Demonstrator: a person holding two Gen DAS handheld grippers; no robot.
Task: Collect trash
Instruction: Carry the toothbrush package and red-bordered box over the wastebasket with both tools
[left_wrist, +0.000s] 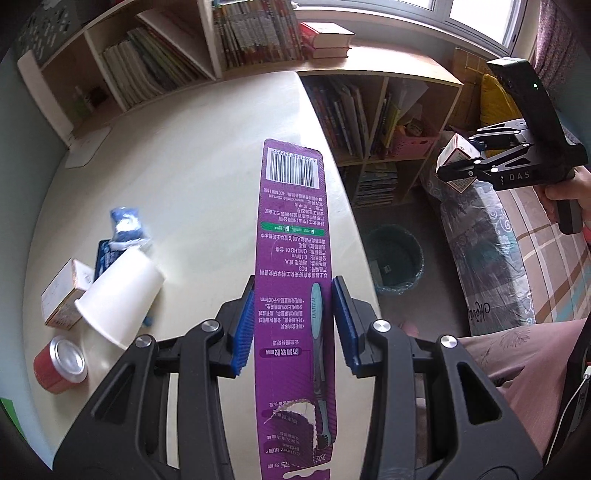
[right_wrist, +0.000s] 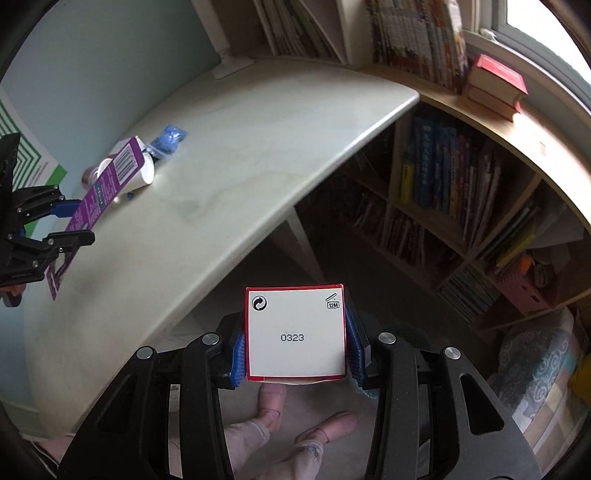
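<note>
From the left wrist, the left hand-held gripper (left_wrist: 293, 325) pinches a purple toothbrush card (left_wrist: 291, 280) with a barcode and "DARLIE" above the worktop (left_wrist: 207, 147), where a paper cup (left_wrist: 120, 295) and red can (left_wrist: 61, 365) lie; a dark bin (left_wrist: 397, 260) stands on the floor. From the right wrist, the right hand-held gripper (right_wrist: 295, 350) clamps a red-edged white box (right_wrist: 295, 332) printed "0323" and "12M", off the worktop's edge
</note>
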